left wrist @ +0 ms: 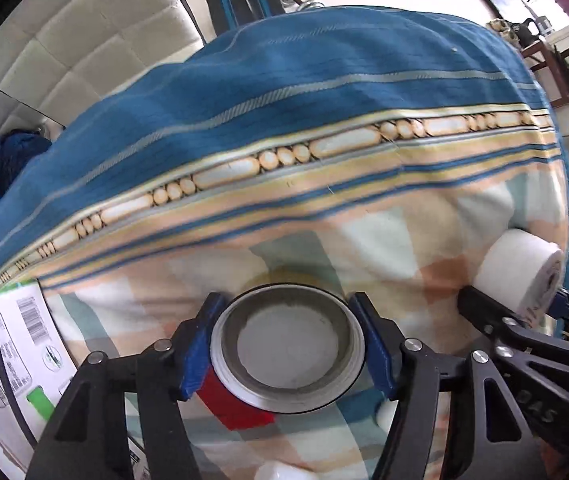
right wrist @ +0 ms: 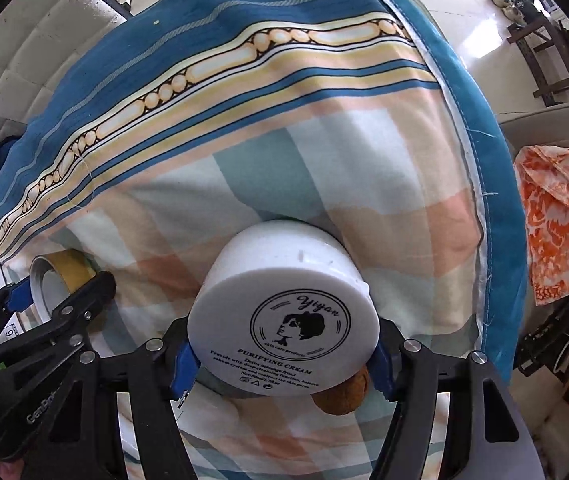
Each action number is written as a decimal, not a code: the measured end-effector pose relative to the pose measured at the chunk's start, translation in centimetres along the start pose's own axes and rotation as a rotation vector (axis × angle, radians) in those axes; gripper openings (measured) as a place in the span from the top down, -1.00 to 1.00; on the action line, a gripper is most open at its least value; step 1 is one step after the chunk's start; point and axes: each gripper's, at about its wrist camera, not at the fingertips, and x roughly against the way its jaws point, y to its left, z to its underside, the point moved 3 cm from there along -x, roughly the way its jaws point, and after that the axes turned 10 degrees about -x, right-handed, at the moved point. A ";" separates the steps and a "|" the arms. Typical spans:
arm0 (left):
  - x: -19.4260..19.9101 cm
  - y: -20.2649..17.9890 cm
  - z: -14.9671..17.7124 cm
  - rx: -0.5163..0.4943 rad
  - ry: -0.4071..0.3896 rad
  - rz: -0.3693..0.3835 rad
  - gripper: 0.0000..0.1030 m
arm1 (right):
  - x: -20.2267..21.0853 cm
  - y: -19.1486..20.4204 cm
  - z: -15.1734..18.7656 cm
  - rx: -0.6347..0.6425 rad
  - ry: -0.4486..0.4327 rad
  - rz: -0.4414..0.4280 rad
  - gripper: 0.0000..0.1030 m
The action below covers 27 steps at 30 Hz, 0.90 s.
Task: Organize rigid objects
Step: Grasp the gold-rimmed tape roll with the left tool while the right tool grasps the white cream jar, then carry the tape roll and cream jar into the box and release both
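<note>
In the left wrist view, my left gripper [left wrist: 286, 348] points down over a checked bedsheet [left wrist: 364, 240]. Its blue pads press both sides of a roll of tape [left wrist: 288, 344] with a white core, seen end-on. The right wrist view shows the same roll of tape [right wrist: 54, 276] at the left, inside the left gripper [right wrist: 58, 288]. My right gripper [right wrist: 282, 364] is shut on a white cream jar [right wrist: 284, 312], whose printed base faces the camera. The left wrist view has that cream jar [left wrist: 524, 276] and the right gripper [left wrist: 516, 304] at its right edge.
A red block [left wrist: 240, 404] lies under the roll, with small white pieces [left wrist: 386, 416] nearby. A white box with a barcode [left wrist: 12, 340] sits left. A brown round thing [right wrist: 340, 398] lies beneath the jar. An orange cloth [right wrist: 564, 224] hangs past the sheet's right edge.
</note>
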 end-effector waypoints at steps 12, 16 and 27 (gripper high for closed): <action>7.8 0.6 4.0 0.034 -0.138 0.022 -0.20 | 3.7 1.6 6.2 0.092 -0.063 -0.034 -0.33; 10.8 1.9 6.7 0.054 -0.198 0.038 -0.20 | 6.0 2.1 8.4 0.119 -0.089 -0.038 -0.33; 17.2 7.3 14.6 0.127 -0.313 0.101 -0.20 | 14.2 8.4 16.4 0.214 -0.161 -0.122 -0.33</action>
